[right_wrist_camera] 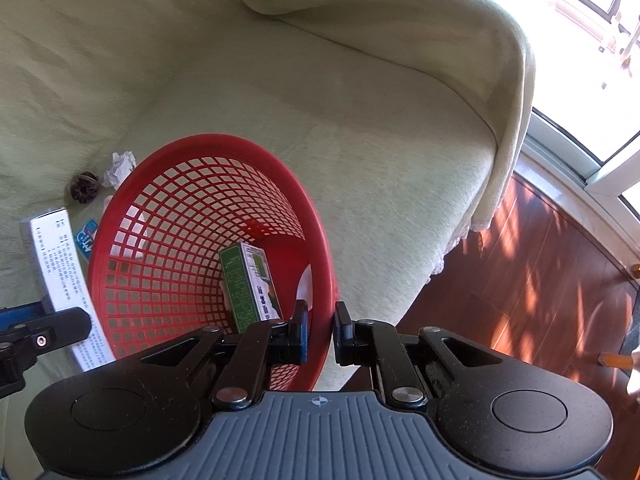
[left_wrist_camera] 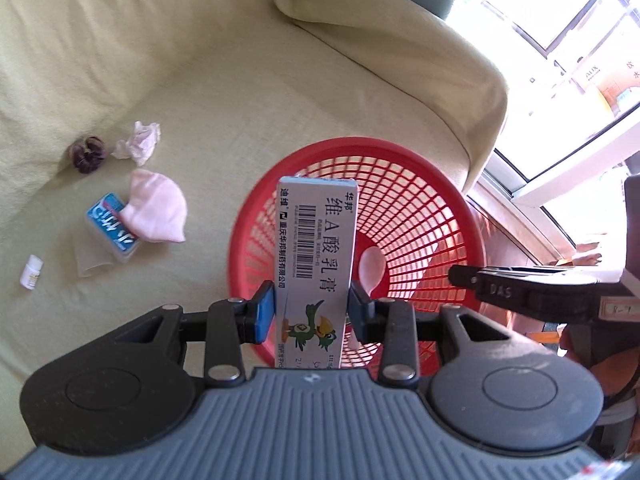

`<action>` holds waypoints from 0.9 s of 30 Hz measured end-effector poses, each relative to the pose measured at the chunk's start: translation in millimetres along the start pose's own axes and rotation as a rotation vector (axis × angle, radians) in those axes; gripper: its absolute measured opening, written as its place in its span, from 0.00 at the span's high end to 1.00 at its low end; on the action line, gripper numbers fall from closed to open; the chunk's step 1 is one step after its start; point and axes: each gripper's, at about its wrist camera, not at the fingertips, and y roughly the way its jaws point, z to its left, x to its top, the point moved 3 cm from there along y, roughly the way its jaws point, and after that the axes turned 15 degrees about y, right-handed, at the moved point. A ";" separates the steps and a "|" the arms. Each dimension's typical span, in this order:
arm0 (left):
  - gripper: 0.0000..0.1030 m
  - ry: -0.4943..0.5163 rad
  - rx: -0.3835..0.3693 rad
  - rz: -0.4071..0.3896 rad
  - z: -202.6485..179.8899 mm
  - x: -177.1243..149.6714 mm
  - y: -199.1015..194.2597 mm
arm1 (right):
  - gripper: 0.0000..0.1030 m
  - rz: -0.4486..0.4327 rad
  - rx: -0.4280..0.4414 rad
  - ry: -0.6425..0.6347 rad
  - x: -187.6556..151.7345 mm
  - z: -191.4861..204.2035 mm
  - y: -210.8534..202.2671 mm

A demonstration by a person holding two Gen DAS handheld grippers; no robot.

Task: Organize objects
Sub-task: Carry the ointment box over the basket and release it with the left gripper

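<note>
Left gripper (left_wrist_camera: 312, 312) pinches ointment box (left_wrist_camera: 316, 248) above red basket (left_wrist_camera: 440, 184)

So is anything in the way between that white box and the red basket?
Nothing visible. The left gripper holds the white box above the red basket, whose mouth is open. A green box already lies inside, with room around it. The right gripper grips the rim.

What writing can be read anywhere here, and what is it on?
"维A酸乳膏", "华邦", "迪维": white medicine box held in the left tongs.
"DAS": right tongs' arm.
"AUX": carton outside the window.
Blue card box, small white bottle, green box in the red basket: print too blurred.
</note>
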 end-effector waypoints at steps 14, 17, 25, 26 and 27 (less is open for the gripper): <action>0.68 0.004 -0.016 0.027 -24.4 15.9 28.4 | 0.91 -0.002 0.010 0.012 1.2 -6.9 1.6; 0.67 0.007 -0.009 0.037 -25.8 15.7 34.8 | 0.91 -0.001 0.011 0.015 2.5 -8.4 2.5; 0.67 0.013 0.006 0.071 -31.8 18.4 52.8 | 0.91 -0.001 0.015 0.015 4.6 -9.0 2.7; 0.67 0.016 0.007 0.073 -33.2 19.0 54.2 | 0.91 -0.001 0.015 0.015 4.8 -9.0 2.7; 0.67 0.015 0.012 0.075 -33.6 19.6 55.6 | 0.91 -0.001 0.015 0.016 4.6 -9.0 2.7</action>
